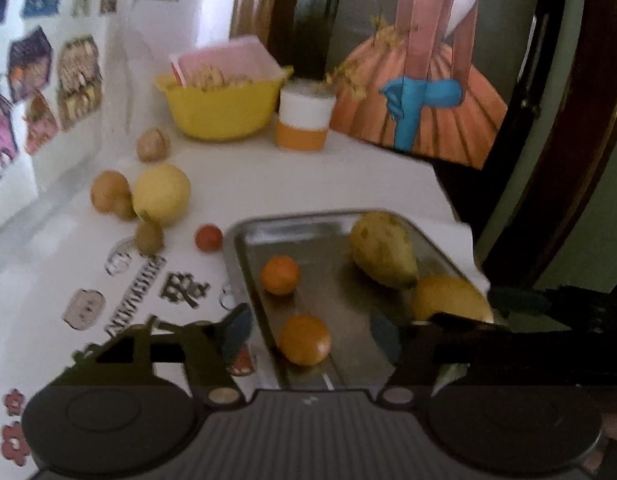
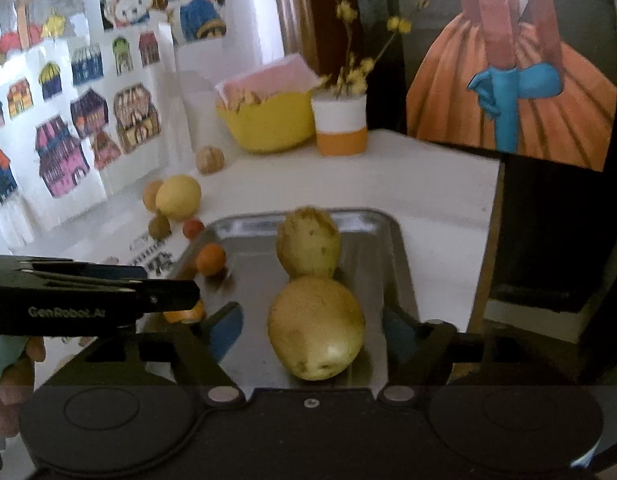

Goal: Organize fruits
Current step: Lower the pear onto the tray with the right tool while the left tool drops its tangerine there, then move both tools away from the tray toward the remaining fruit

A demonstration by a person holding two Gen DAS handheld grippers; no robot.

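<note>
A metal tray (image 1: 292,219) (image 2: 368,216) on the white table holds two oranges (image 1: 280,275) (image 1: 304,340), a greenish pear (image 1: 382,250) (image 2: 308,242) and a yellow pear (image 1: 448,298) (image 2: 316,328). My left gripper (image 1: 310,336) is open, with the nearer orange lying between its fingers, untouched. My right gripper (image 2: 313,332) is open and straddles the yellow pear, with a gap on each side. In the right wrist view the left gripper's arm (image 2: 108,298) reaches in from the left over the nearer orange (image 2: 184,314).
Loose on the table left of the tray lie a yellow round fruit (image 1: 161,194), a brown fruit (image 1: 108,196), a kiwi (image 1: 149,236), a small red fruit (image 1: 208,237) and a walnut (image 1: 153,144). A yellow bowl (image 1: 222,108) and a white-orange cup (image 1: 304,120) stand behind.
</note>
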